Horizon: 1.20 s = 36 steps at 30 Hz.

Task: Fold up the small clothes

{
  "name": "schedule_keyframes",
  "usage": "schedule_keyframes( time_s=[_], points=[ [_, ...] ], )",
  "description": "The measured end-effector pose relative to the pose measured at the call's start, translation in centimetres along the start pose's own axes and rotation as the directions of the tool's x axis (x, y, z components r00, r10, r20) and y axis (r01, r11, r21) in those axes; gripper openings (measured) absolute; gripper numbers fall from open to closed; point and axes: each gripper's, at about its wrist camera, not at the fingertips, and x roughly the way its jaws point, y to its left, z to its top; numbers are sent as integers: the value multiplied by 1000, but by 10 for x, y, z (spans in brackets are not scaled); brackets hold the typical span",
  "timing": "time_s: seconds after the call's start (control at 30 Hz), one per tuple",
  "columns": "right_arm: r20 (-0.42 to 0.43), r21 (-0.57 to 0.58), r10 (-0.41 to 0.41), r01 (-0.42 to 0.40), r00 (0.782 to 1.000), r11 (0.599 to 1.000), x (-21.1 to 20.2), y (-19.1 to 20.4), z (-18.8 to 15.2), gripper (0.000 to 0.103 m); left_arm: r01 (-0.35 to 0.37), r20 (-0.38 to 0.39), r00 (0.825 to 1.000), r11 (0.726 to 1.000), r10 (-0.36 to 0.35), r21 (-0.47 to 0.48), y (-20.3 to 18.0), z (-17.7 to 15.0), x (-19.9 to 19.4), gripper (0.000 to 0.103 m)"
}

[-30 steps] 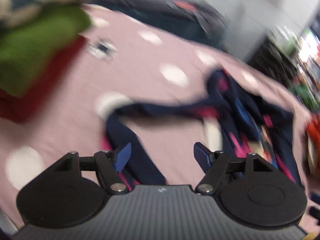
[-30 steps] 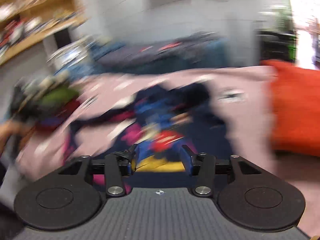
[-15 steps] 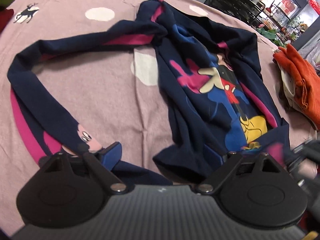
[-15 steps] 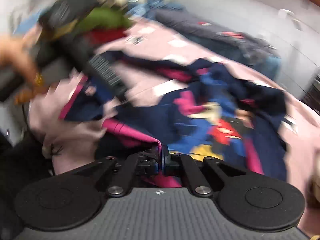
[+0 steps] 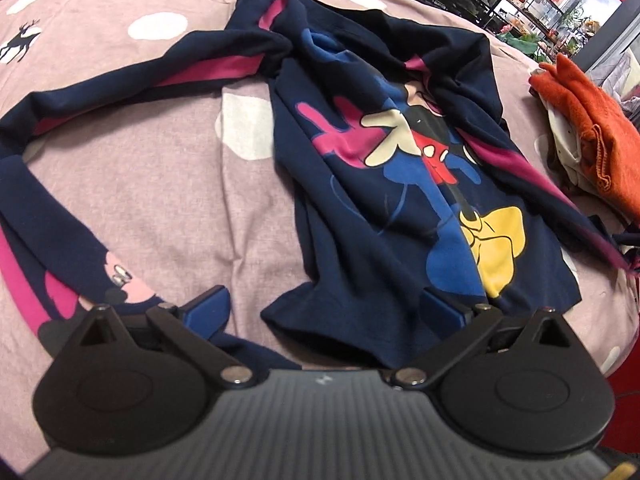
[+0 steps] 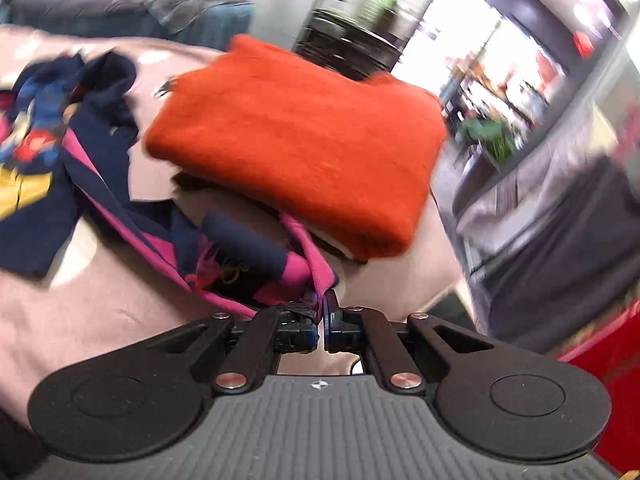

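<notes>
While its jaws are opening wide, the left gripper (image 5: 324, 306) hangs over the near hem of the navy sweatshirt (image 5: 400, 184), and nothing is pinched between its blue fingertips (image 5: 210, 304). The hem's near left corner bunches up in the gap between them, touching neither as far as the view shows. Just beside the left fingertip lies the end of the left sleeve (image 5: 60, 216), navy with a pink stripe and a small cartoon face near the cuff; that sleeve loops away to the far left and curves back to the shoulder. The body lies face up on the pink spotted bedsheet (image 5: 168, 184), wrinkled, its print in pink, cream, red, blue and yellow.

Over on the right side, the right gripper (image 6: 322, 308) has its fingers almost together, with a pink-edged fold of the other sleeve (image 6: 256, 256) caught between them; the jaws are easing apart, yet the cloth is not yet free of the pads. From the fingers that sleeve runs left and away toward the sweatshirt's body. Just beyond the fingertips, far and right, sits a folded orange garment (image 6: 304, 136) on top of paler folded cloth. Much of the right wrist view is blurred.
</notes>
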Motion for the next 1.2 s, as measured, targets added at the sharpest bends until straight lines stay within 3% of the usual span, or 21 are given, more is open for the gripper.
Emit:
schedule_keyframes(
  time_s=[0.07,0.1,0.13,0.2,0.27,0.3,0.33,0.37,0.4,0.47,0.53,0.6,0.67,0.73,0.8,0.9,0.97,1.03,1.1,1.2],
  points=[
    [25,4,96,-96,995,995,-2,11,4,56,-7,24,1000,1000,6,19,-4,0,1,100],
    [41,-19,126,-125,991,992,-5,19,7,88,-7,31,1000,999,5,36,-7,-1,2,96],
    [71,-35,125,-123,990,992,-10,27,10,103,-22,33,999,998,20,54,-10,-2,3,93],
    [172,-68,94,-84,981,994,-23,40,16,103,-71,46,997,993,67,90,-16,-5,3,82],
    [271,-39,110,-103,956,994,-33,50,27,103,-73,67,996,991,66,116,-21,-7,-1,52],
    [294,-21,181,-183,938,983,-34,52,30,103,-27,56,998,994,21,109,-20,-8,-1,26],
    [277,-16,295,-302,914,953,-32,54,30,103,6,46,999,996,-10,90,-20,-7,-1,19],
    [225,-15,404,-412,886,911,-26,60,32,102,10,42,999,996,-14,92,-22,-8,-1,17],
    [179,5,464,-473,868,881,-17,68,31,99,-2,46,999,994,-3,112,-24,-8,-1,15],
    [84,55,494,-499,866,865,4,81,23,89,-6,55,998,993,0,115,-25,-8,-2,9],
    [7,137,509,-505,861,852,25,90,13,61,30,67,997,997,-36,75,-16,-5,-6,7],
    [-54,240,547,-521,835,819,49,94,4,58,73,80,994,997,-75,23,-5,1,-12,7],
    [-16,277,540,-515,842,811,41,100,1,58,88,106,991,996,-87,0,5,6,-24,7],
    [-9,260,562,-541,827,800,39,103,6,6,82,141,987,997,-80,-12,13,11,-36,7],
    [16,300,603,-580,797,758,39,100,10,8,67,168,984,997,-62,-24,23,16,-50,7],
    [106,387,685,-664,721,639,34,81,26,8,35,215,976,998,-24,-49,40,23,-80,7],
    [160,412,718,-707,678,576,23,63,35,8,3,273,962,997,18,-77,54,26,-109,5],
    [187,396,717,-719,672,571,10,46,40,8,-43,290,954,995,69,-95,68,26,-133,4],
    [152,380,729,-720,668,581,0,36,40,8,-73,296,949,990,106,-120,81,23,-149,4],
    [72,356,784,-750,617,558,-8,35,29,8,-121,261,952,979,161,-163,96,20,-145,8]
  ],
)
